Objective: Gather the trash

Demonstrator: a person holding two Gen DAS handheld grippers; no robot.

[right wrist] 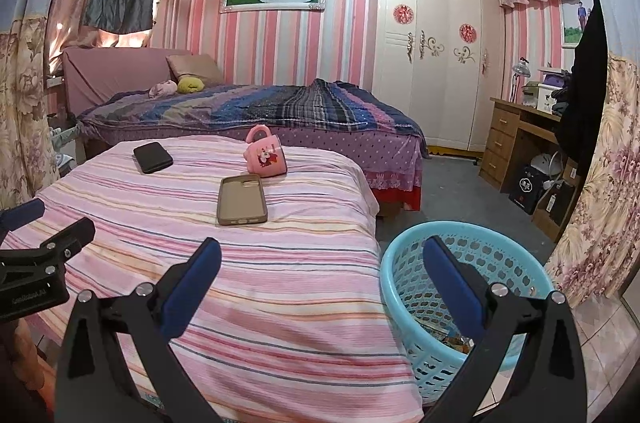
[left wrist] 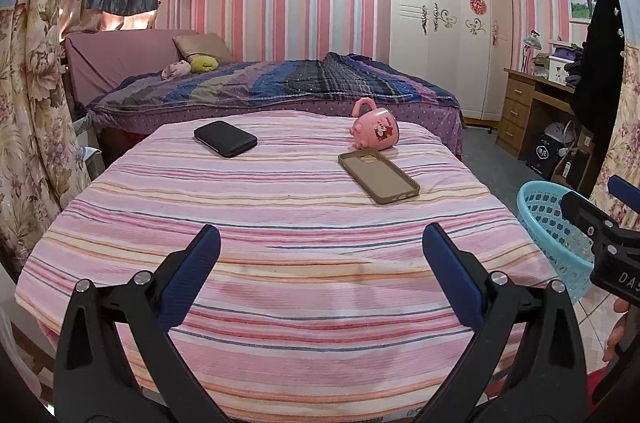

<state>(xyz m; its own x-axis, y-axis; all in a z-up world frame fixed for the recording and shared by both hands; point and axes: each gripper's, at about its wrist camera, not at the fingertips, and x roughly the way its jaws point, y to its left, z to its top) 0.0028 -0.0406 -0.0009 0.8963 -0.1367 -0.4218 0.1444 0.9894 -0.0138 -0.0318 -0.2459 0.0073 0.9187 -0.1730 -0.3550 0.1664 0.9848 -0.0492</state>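
A light blue plastic basket (right wrist: 516,287) stands on the floor at the right edge of the striped table (right wrist: 280,303); colourful wrappers (right wrist: 452,337) lie at its bottom. The basket also shows at the right of the left wrist view (left wrist: 548,223). My right gripper (right wrist: 322,249) is open and empty, its right finger over the basket's mouth, its left finger over the table edge. My left gripper (left wrist: 322,237) is open and empty above the near part of the striped cloth (left wrist: 280,263).
On the cloth lie a black wallet-like case (left wrist: 225,138), a tan phone case (left wrist: 378,176) and a pink mug on its side (left wrist: 376,130). A bed (left wrist: 280,83) stands behind, a white wardrobe (left wrist: 444,23) and a wooden desk (left wrist: 532,103) to the right.
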